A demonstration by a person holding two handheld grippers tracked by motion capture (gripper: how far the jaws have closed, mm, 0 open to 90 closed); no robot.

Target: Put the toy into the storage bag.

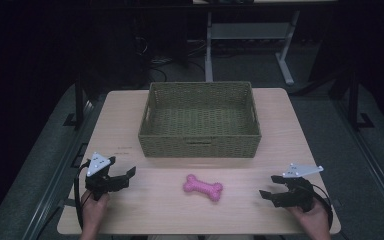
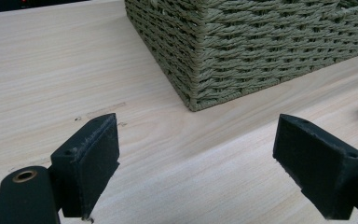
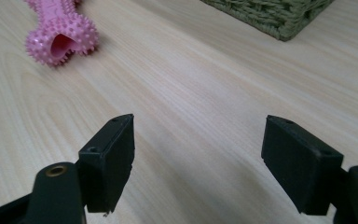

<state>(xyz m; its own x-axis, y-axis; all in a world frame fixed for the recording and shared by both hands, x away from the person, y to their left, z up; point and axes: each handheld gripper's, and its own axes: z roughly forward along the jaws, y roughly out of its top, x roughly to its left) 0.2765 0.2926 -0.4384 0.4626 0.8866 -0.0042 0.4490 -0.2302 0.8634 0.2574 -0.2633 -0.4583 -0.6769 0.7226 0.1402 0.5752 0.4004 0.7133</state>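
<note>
A: Nearest the front edge of the tabletop?

B: Held there, one in each hand: left tongs by the front left corner, right tongs by the front right corner. Jaws spread wide on both, gripping nothing, clear wood between them in each gripper view. Left tongs aimed at the near left corner of the basket; right tongs aimed across bare wood toward the toy.

A: Hands?

B: Left hand wrapped round its handle at the front edge, right hand likewise at the other corner. Grey three-cornered plate seen atop each of the tongs.

A: Between them?

B: Pink bone toy, spiky all over, lying flat on the tabletop midway between the two tongs, a little back from the front edge, well apart from either. Near end shown open and hollow in the right gripper view, bone toy at upper left. Only a pink sliver of it at the right edge of the left gripper view.

A: Farther back?

B: Woven olive basket, rectangular, standing upright on the back half of the tabletop, centred between left and right edges. Nothing seen inside. Near wall just behind the toy, not touching. One corner of the basket caught at the top of the right gripper view.

A: Beyond the back edge?

B: Dark floor, pale legs of another desk, tangled cables.
</note>
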